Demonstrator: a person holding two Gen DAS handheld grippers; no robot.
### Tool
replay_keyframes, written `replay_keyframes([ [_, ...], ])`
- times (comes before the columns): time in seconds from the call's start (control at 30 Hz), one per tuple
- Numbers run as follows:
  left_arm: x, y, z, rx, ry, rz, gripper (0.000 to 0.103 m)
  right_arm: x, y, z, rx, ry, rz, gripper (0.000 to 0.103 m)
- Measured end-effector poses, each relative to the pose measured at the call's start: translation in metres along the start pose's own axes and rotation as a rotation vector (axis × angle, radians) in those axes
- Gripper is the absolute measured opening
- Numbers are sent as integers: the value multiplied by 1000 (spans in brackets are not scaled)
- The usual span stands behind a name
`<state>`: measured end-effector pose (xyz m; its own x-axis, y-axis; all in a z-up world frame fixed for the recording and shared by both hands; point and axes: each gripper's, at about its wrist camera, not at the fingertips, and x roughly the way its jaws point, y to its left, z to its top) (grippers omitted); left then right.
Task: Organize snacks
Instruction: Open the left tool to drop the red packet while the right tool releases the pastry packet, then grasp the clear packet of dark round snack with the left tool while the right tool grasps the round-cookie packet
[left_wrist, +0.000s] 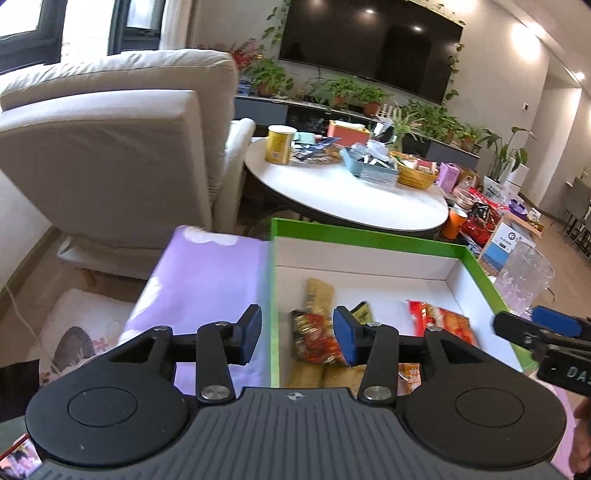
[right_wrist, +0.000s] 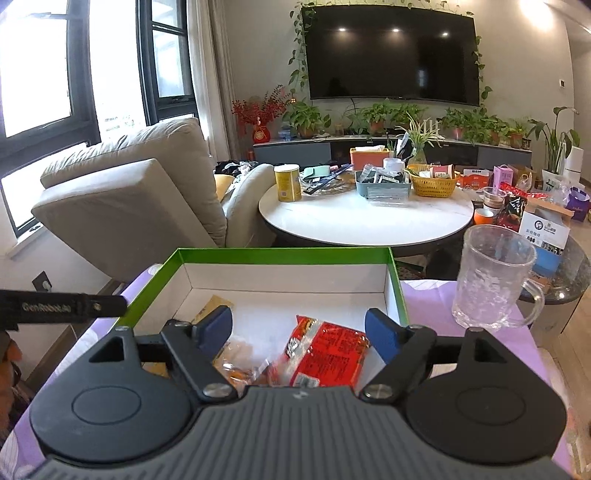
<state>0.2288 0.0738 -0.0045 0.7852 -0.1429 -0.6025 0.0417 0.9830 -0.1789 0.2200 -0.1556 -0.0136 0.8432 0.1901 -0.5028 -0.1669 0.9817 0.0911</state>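
Indoors, two hand-held grippers hang over a green-rimmed box (right_wrist: 397, 284) with a white interior, set on a lilac cloth (left_wrist: 207, 280) and holding several snack packets. Seen from the left wrist camera, the left gripper (left_wrist: 297, 334) stands with its blue pads apart and nothing pressed between them; its left pad sits over the lilac cloth outside the box's left wall, its right pad over the box interior. Just beyond and partly behind that right pad lies a red and dark packet (left_wrist: 314, 338), with a long yellow packet (left_wrist: 318, 295) stretching away from it toward the far wall and a red-orange packet (left_wrist: 443, 321) lying apart to the right. At that view's right edge, the tip of the right gripper reaches in above the box's right rim. From the right wrist camera, the right gripper (right_wrist: 299, 334) also stands wide open and empty, its pads spread over the box interior. A red packet (right_wrist: 327, 352) lies on the box floor between and just below the pads, nearer the right one, without touching either; clear-wrapped orange snacks (right_wrist: 240, 371) lie close to the left pad. A clear glass mug (right_wrist: 491, 280) stands upright on the cloth just right of the box. Behind, a round white table (right_wrist: 365, 221) carries a yellow can (right_wrist: 287, 183) and baskets, beside a beige armchair (right_wrist: 125, 192).
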Motion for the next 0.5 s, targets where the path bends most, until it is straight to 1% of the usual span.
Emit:
replay_keyframes([
  [0.23,-20,30,-19,-40,22,21,41,-17,-4,-10,-12,12,-14,79],
  [0.33,-20,34,-32,-14,60,15,41,-23,-6,-13,-2,15,-16,79],
  [0.5,-12,37,-51,23,126,42,41,-32,-12,-20,4,30,-32,79],
])
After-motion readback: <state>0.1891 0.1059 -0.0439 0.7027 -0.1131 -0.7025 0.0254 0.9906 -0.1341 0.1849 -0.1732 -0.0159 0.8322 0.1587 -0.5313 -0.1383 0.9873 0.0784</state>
